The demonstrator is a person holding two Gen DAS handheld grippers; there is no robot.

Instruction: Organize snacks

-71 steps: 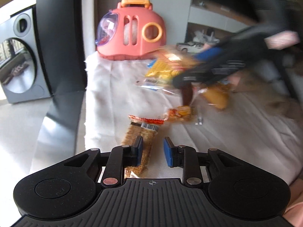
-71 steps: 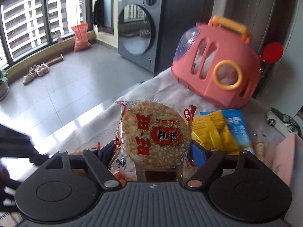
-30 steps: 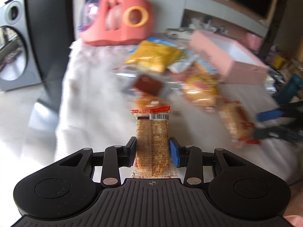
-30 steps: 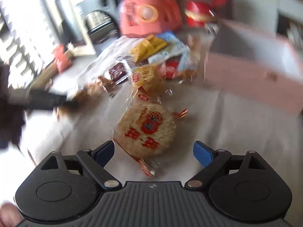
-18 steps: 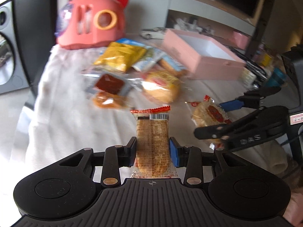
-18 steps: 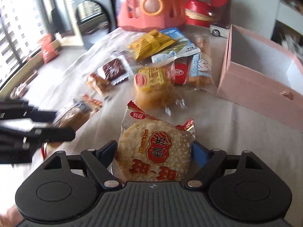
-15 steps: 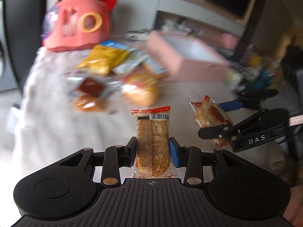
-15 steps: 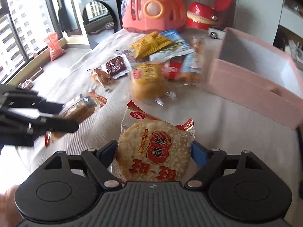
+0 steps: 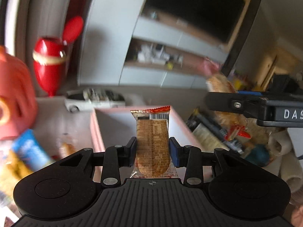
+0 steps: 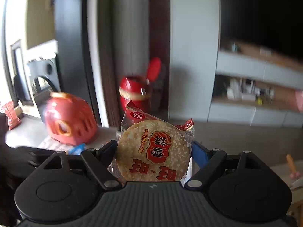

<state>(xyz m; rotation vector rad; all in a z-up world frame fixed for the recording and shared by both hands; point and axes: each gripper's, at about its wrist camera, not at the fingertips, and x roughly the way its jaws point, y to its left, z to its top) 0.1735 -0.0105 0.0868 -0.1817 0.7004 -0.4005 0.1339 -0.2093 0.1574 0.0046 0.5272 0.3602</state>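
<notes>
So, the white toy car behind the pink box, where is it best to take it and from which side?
Judging from its pose, grip the white toy car across its narrow body at the middle, coming from above. It lies lengthwise behind the pink box, so a low approach would likely meet the box wall. Both claws are full now.

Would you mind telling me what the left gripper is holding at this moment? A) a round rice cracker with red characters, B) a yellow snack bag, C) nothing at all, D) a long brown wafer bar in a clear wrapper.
D: the left gripper is shut on the long brown wafer bar, which stands upright in front of the pink box.
</notes>
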